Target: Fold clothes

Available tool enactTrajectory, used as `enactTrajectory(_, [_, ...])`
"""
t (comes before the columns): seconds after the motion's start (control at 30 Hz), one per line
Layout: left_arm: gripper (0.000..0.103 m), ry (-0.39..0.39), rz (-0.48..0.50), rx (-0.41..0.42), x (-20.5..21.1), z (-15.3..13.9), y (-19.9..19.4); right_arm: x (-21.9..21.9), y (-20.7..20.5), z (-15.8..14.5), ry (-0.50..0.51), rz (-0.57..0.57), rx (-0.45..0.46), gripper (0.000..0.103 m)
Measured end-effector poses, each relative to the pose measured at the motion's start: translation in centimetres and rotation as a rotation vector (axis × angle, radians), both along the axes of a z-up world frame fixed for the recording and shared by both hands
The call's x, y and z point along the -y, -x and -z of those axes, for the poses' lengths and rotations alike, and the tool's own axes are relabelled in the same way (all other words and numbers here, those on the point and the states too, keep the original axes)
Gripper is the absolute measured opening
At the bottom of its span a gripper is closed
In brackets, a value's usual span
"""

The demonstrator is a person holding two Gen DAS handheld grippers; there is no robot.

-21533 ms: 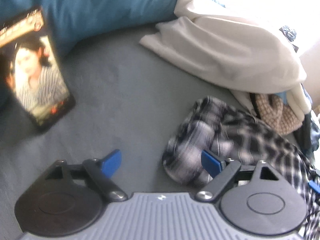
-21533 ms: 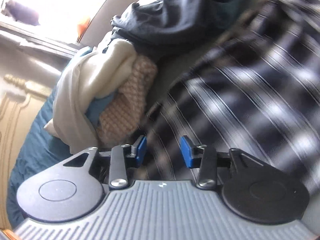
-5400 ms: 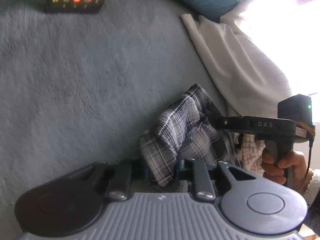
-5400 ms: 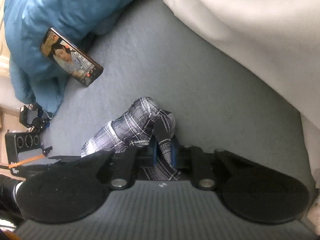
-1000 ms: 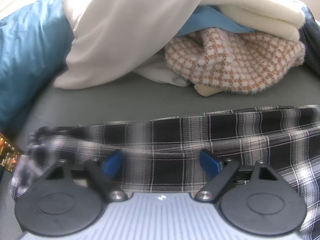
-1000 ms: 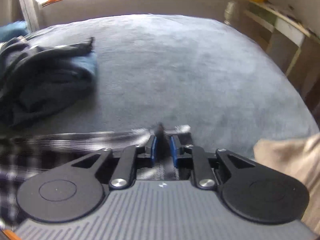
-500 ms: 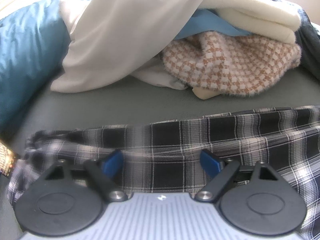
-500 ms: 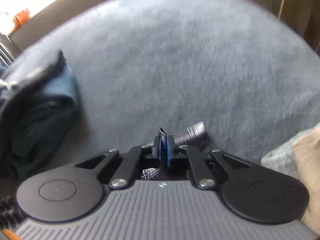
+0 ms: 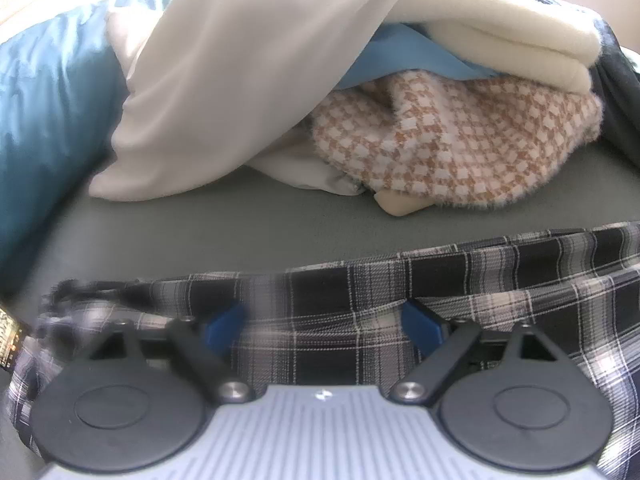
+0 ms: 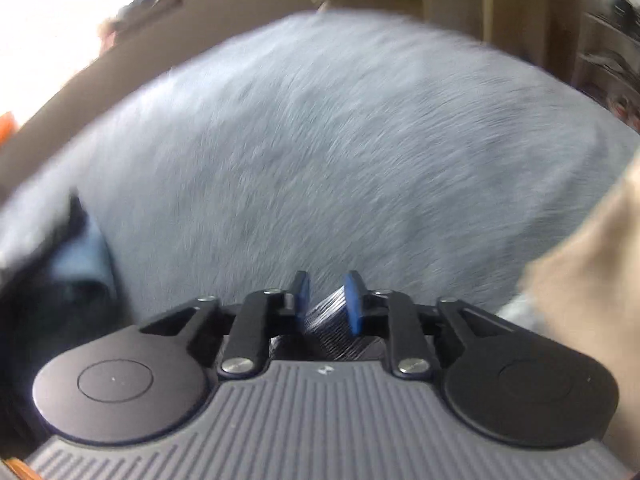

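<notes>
Plaid shirt point(image 9: 360, 300) lies spread flat on grey bed cover point(image 9: 224, 236), running from 9 o'clock to 3 o'clock across the lower half of the left wrist view. Left gripper point(image 9: 323, 326) sits over it, blue pads wide apart, cloth under and between them, nothing pinched. At 12 o'clock, well apart from the shirt, a clothes pile: white sheet point(image 9: 224, 92), cream folded garment point(image 9: 512, 44), light blue cloth point(image 9: 404, 58), tan houndstooth knit point(image 9: 460, 148). Blue duvet point(image 9: 52, 104) at 10 o'clock. Right wrist view is motion-blurred: right gripper point(image 10: 327, 302) has just been opening, pads now a narrow gap apart, a bunched bit of plaid fabric between them; pressed or loose, cannot tell. Dark garment point(image 10: 60, 272) at 9 o'clock, beige cloth point(image 10: 588, 280) at 3 o'clock.
</notes>
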State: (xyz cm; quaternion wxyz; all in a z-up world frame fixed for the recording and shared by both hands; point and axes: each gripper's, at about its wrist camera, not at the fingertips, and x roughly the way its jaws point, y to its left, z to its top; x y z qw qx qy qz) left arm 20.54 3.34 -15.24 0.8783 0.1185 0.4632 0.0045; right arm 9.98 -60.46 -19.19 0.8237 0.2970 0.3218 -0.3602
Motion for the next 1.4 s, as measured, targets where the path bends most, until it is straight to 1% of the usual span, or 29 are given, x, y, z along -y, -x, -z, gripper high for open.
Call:
enactTrajectory(0.03, [0.088, 0.002, -0.001, 0.0, 0.0, 0.0, 0.0, 0.1, 0.9, -0.5, -0.007, 0.009, 0.019, 0.02])
enactTrajectory(0.1, [0.088, 0.001, -0.003, 0.0, 0.0, 0.1, -0.1, -0.2, 2.2, -1.4, -0.011, -0.02, -0.018, 0.02])
enactTrajectory(0.17, [0.089, -0.001, -0.003, 0.001, 0.0, 0.1, -0.2, -0.6, 3.4, -1.7, -0.039, -0.067, -0.078, 0.02])
enactTrajectory(0.23, [0.089, -0.003, 0.0, 0.001, 0.1, 0.1, -0.2, -1.0, 4.2, -1.7, -0.074, -0.113, -0.112, 0.02])
enactTrajectory(0.3, [0.09, -0.007, 0.006, 0.002, 0.1, 0.1, -0.2, -1.5, 5.0, -1.4, -0.118, -0.142, -0.095, 0.02])
enactTrajectory(0.4, [0.09, -0.01, 0.013, 0.0, 0.1, 0.2, -0.2, -1.3, 5.0, -0.3, -0.225, -0.12, -0.063, 0.02])
enactTrajectory(0.47, [0.09, -0.009, 0.015, -0.004, 0.1, 0.1, -0.3, -1.5, 5.1, -0.1, -0.263, -0.096, -0.077, 0.021])
enactTrajectory(0.5, [0.09, -0.008, 0.016, -0.005, 0.1, 0.1, -0.3, -1.7, 5.1, -0.1, -0.273, -0.094, -0.083, 0.026])
enactTrajectory(0.53, [0.09, -0.007, 0.017, -0.006, 0.1, 0.1, -0.3, -2.1, 5.4, -0.2, -0.26, -0.101, -0.107, 0.031])
enactTrajectory(0.6, [0.09, -0.001, 0.014, -0.005, 0.0, 0.1, -0.3, -2.8, 6.2, -0.6, -0.228, -0.119, -0.163, 0.055])
enactTrajectory(0.67, [0.09, 0.003, 0.01, -0.004, -0.1, 0.1, -0.3, -3.6, 7.3, -0.7, -0.211, -0.144, -0.214, 0.06])
enactTrajectory(0.77, [0.09, 0.004, 0.013, -0.005, -0.4, 0.3, -0.7, -4.2, 9.0, -0.3, -0.253, -0.138, -0.259, 0.063])
enactTrajectory(0.83, [0.09, 0.005, 0.018, -0.006, -0.6, 0.4, -0.9, -4.6, 10.1, 0.2, -0.277, -0.119, -0.275, 0.064])
enactTrajectory(0.9, [0.09, 0.01, 0.016, -0.009, -0.7, 0.4, -1.0, -4.6, 11.2, 0.4, -0.302, -0.069, -0.27, 0.064])
enactTrajectory(1.07, [0.09, 0.023, 0.008, -0.013, -1.0, 0.4, -1.2, -4.3, 13.1, 2.2, -0.412, 0.099, -0.207, 0.064])
enactTrajectory(1.17, [0.09, 0.034, 0.003, -0.011, -1.2, 0.5, -1.2, -4.3, 13.4, 2.3, -0.429, 0.162, -0.177, 0.064])
enactTrajectory(1.23, [0.09, 0.036, 0.002, -0.01, -1.2, 0.5, -1.2, -4.5, 13.4, 2.3, -0.415, 0.167, -0.18, 0.062])
enactTrajectory(1.27, [0.09, 0.037, 0.002, -0.01, -1.2, 0.5, -1.2, -4.6, 13.3, 2.2, -0.398, 0.166, -0.181, 0.052])
enactTrajectory(1.3, [0.09, 0.038, 0.002, -0.009, -1.3, 0.5, -1.1, -4.8, 13.3, 2.0, -0.382, 0.164, -0.182, 0.031])
enactTrajectory(1.33, [0.09, 0.039, 0.002, -0.009, -1.3, 0.5, -1.1, -5.0, 13.3, 1.7, -0.361, 0.162, -0.173, 0.022])
enactTrajectory(1.37, [0.091, 0.04, 0.002, -0.008, -1.3, 0.5, -1.1, -5.2, 13.4, 1.4, -0.34, 0.16, -0.164, 0.016])
enactTrajectory(1.4, [0.091, 0.041, 0.002, -0.007, -1.3, 0.6, -1.1, -5.6, 13.6, 1.0, -0.311, 0.163, -0.154, 0.006])
